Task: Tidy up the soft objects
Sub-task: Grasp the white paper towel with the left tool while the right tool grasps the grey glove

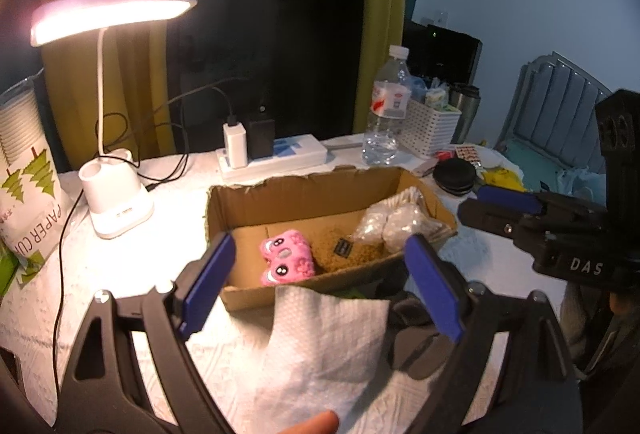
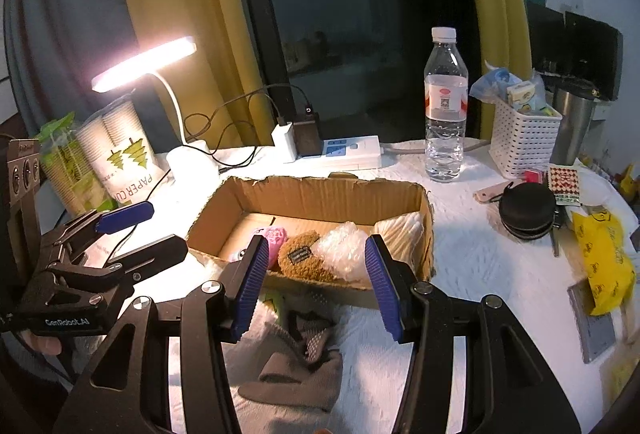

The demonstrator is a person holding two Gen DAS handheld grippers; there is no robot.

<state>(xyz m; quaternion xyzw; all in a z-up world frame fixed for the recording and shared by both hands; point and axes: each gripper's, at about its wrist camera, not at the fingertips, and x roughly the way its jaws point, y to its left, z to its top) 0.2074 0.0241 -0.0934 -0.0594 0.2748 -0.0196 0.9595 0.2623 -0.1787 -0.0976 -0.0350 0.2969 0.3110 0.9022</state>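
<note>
Cardboard box (image 2: 320, 193) sits mid counter (image 2: 472, 254), open top. Inside, L to R: pink toy (image 1: 286, 258), brown plush (image 2: 304, 260), bubble wrap (image 2: 346, 248), cream knit item (image 2: 404, 228) at the R end. All four lie on the box floor, packed side by side.

Left tongs (image 1: 320, 286) spread wide, nothing betw. the blue pads; they hover just in front of the box's near wall. Below them a white paper towel (image 1: 328, 346) lies on the counter, one edge touching the box front.

Right tongs (image 2: 316, 286) part open, also empty, pads clear of everything. Under them a grey knit piece (image 2: 296, 374) lies crumpled on the counter, just in front of the box, outside it.

Behind box: lit lamp (image 1: 112, 13), power strip (image 2: 348, 151) w/ chargers, water bottle (image 2: 445, 105), white basket (image 2: 524, 141). Paper cups pack (image 2: 120, 157) at L.
</note>
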